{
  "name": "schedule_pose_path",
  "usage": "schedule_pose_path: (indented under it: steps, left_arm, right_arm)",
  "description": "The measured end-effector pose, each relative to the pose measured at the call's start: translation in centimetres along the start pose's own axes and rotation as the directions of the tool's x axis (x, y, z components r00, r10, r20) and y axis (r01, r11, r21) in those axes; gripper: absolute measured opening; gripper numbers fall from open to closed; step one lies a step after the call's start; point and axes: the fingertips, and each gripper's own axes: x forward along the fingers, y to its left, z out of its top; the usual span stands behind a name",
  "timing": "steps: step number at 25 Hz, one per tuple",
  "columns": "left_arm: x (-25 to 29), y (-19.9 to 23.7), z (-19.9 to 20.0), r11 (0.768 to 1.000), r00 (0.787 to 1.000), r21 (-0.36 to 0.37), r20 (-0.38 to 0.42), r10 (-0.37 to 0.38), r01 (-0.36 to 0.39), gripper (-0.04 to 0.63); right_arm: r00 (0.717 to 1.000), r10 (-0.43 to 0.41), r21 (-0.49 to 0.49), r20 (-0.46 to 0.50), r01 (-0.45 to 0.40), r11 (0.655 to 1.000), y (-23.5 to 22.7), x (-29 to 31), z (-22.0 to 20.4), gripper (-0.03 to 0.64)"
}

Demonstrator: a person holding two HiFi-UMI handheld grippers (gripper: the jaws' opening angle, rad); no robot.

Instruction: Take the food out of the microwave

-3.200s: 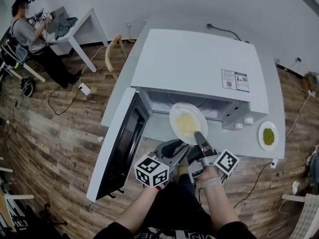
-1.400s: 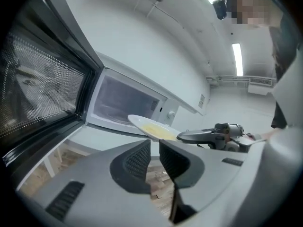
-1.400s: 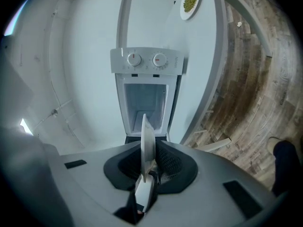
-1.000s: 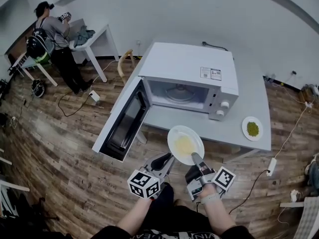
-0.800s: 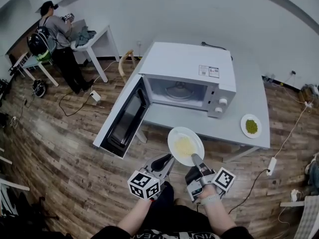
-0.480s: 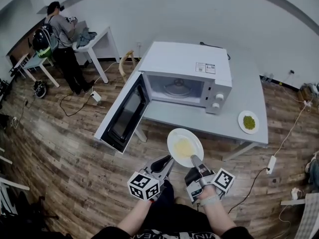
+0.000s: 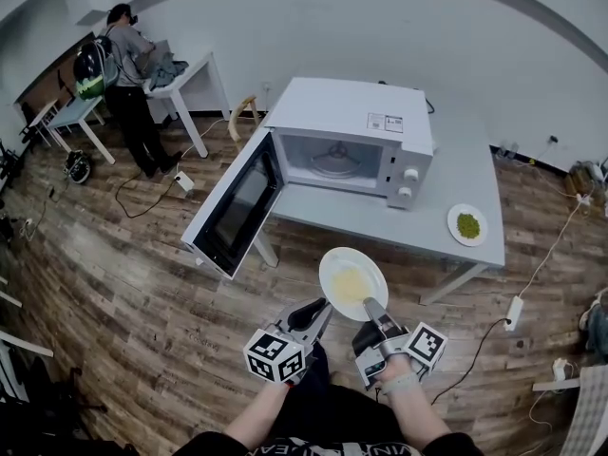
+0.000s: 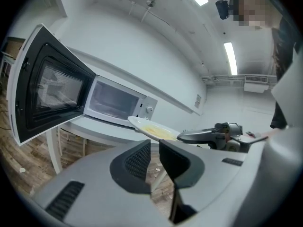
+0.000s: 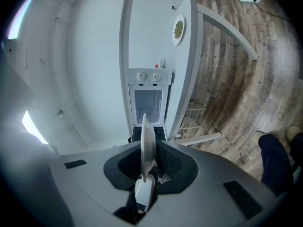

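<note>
Yellow food [image 7: 351,282]: spread over the middle of a round white plate [image 7: 332,263], outside the white microwave oven [image 7: 353,112], held up in front of the grey counter [image 7: 463,177] and above the brown wooden plank floor [image 7: 114,283]. Well apart from the oven.

Right claw [image 7: 370,305]: clamped on the near rim of the plate, upper jaw reaching over the rim toward the food. Shows in the right gripper view as closed [image 9: 147,161] on the plate, seen edge-on as a thin white sliver between the dark pads [image 9: 166,164]. Nothing else in the grip.

Left claw [image 7: 321,309]: just beside the near left rim of the plate, apparently not touching it. Nearly closed in the left gripper view [image 8: 155,148], with only a slim gap between the jaws and nothing in it.

Oven: stands on the left part of the counter. Dark-windowed door [image 7: 231,205] swung wide open to the left, glass turntable [image 7: 334,162] visible inside.

Small white plate of green food [image 7: 466,225]: lies flat near the right end of the counter, well apart from the oven.

Far left background: a person [image 7: 128,50] standing at a second white counter [image 7: 193,68].
</note>
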Motion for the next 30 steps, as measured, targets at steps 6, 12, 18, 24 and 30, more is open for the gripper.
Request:
schedule_pose_path:
  steps: [6, 12, 18, 24, 30]
  left_arm:
    - [-0.9, -0.9, -1.2, 1.0, 1.0, -0.001, -0.006, 0.017, -0.017, 0.06]
    - [-1.1, -1.2, -1.1, 1.0, 1.0, 0.012, -0.016, 0.014, -0.014, 0.06]
    - [-1.3, -1.1, -0.8, 1.0, 1.0, 0.019, -0.024, 0.015, -0.014, 0.06]
    - [-1.8, -0.6, -0.9, 1.0, 0.999, 0.019, -0.038, 0.007, -0.007, 0.058]
    - [-2.8, 0.2, -0.6, 1.0, 0.998, 0.022, -0.056, 0.002, -0.001, 0.058]
  right_arm:
    - [1.0, -0.007, -0.001, -0.016, 0.007, 1.0, -0.6, -1.2, -0.6, 0.061]
    - [1.0, 0.0, 0.003, -0.021, 0.0, 1.0, -0.5, -1.5, -0.7, 0.061]
    - [1.0, 0.006, 0.012, -0.024, -0.006, 1.0, -0.3, -1.3, -1.0, 0.061]
    - [1.0, -0.001, 0.022, -0.015, 0.001, 1.0, -0.6, -1.0, -1.7, 0.061]
    - [1.0, -0.002, 0.026, -0.006, 0.002, 1.0, -0.3, -0.5, -2.8, 0.061]
